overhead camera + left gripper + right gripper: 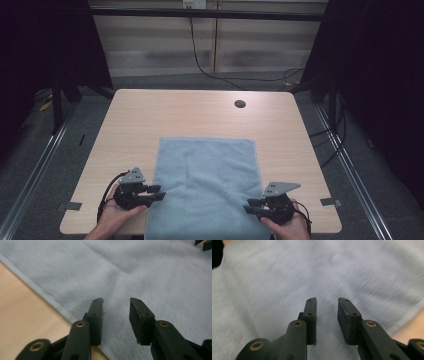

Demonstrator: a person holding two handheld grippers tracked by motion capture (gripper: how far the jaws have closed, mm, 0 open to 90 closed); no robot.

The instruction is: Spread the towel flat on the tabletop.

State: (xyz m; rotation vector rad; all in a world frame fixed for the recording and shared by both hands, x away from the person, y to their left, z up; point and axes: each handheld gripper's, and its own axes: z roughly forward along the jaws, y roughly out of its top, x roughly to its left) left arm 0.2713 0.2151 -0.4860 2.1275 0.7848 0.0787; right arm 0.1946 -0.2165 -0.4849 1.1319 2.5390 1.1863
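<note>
Light blue towel (205, 185) lies flat on the wooden desk (150, 115), spread toward the desk's near edge, its near end running off that edge. Towel is the landmark.

Left claw (159, 192) sits at the towel's left hem near the near-left corner, tips just over the fabric, held by the left hand (117, 212). In the left gripper view the left claw (116, 301) has jaws parted with a clear gap, nothing between them, towel (150, 277) beneath, hem running diagonally with bare desk (22, 310) beside it.

Right claw (248, 205) is at the towel's right hem near the near-right corner, held by the right hand (287, 225). Right gripper view: right claw (327, 300) jaws apart, empty, over the towel (287, 277).

Round cable hole (240, 104) in the desk well beyond the towel's far edge. Both gripper views are blurred.
</note>
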